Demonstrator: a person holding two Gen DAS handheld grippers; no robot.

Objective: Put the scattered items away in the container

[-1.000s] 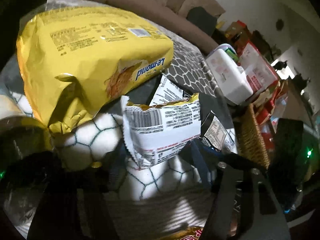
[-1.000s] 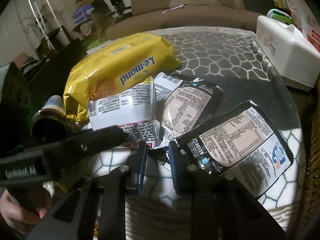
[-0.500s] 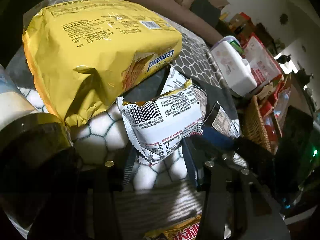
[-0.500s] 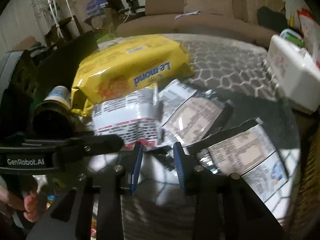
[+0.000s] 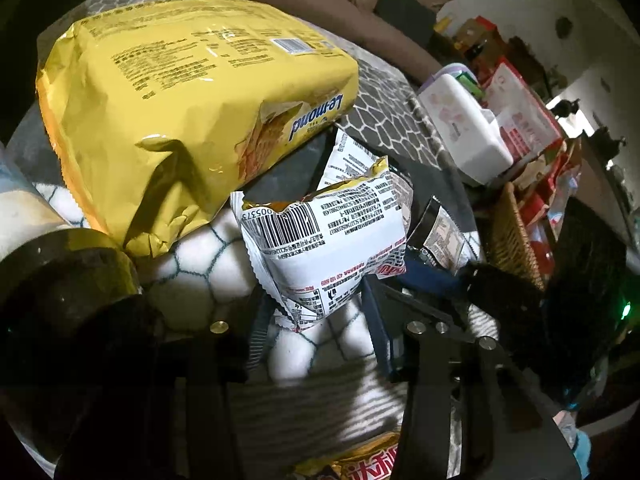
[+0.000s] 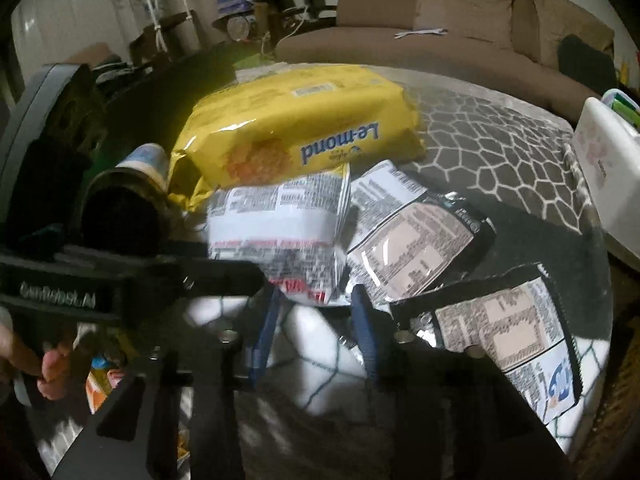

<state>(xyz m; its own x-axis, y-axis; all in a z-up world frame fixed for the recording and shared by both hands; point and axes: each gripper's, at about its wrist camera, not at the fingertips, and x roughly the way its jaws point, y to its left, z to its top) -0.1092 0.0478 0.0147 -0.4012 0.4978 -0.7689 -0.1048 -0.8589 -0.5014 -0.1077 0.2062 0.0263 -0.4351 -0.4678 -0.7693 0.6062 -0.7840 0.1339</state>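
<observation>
left gripper (image 5: 316, 320) and right gripper (image 6: 314, 326), both spread and empty, converge on the white snack packet (image 5: 324, 248) lying just ahead on the table (image 5: 192, 256), its serrated corner between the left gripper's fingers; wicker basket (image 5: 516, 240) lies to the right.

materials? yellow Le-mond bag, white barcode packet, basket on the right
Yellow Le-mond bag: glossy plastic film, judging by sharp glints and crinkled end folds.
White barcode packet: thin printed film, serrated seal edge, gold inner lining showing at the top, likely metallised.
Basket: woven wicker or rattan look, matte brown weave.
</observation>
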